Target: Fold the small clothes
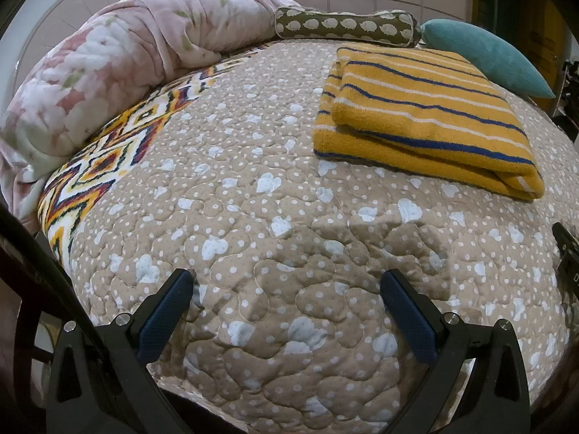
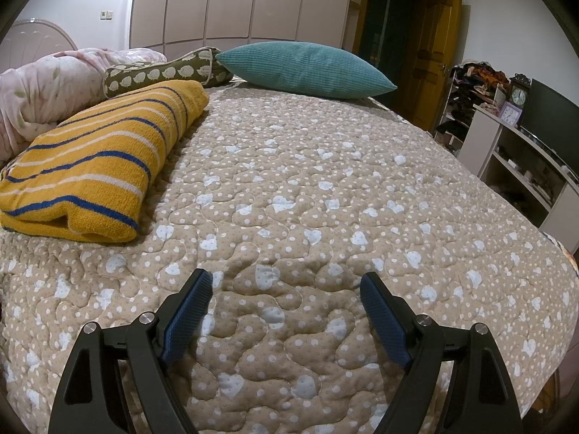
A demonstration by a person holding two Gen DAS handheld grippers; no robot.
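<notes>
A yellow knit garment with blue and white stripes (image 1: 423, 115) lies folded flat on the bed's beige quilt (image 1: 253, 199), ahead and to the right of my left gripper (image 1: 287, 282). That gripper is open and empty, low over the quilt near the front edge. In the right wrist view the folded garment (image 2: 97, 162) lies ahead and to the left of my right gripper (image 2: 286, 284), which is open and empty just above the quilt (image 2: 325, 199). A sliver of the right gripper (image 1: 568, 253) shows at the left wrist view's right edge.
A pink floral duvet (image 1: 108, 72) is bunched at the bed's left. A green bolster with hedgehogs (image 1: 347, 27) and a teal cushion (image 2: 304, 65) lie at the far side. A patterned blanket edge (image 1: 108, 162) shows left. Shelves with a TV (image 2: 542, 126) stand right.
</notes>
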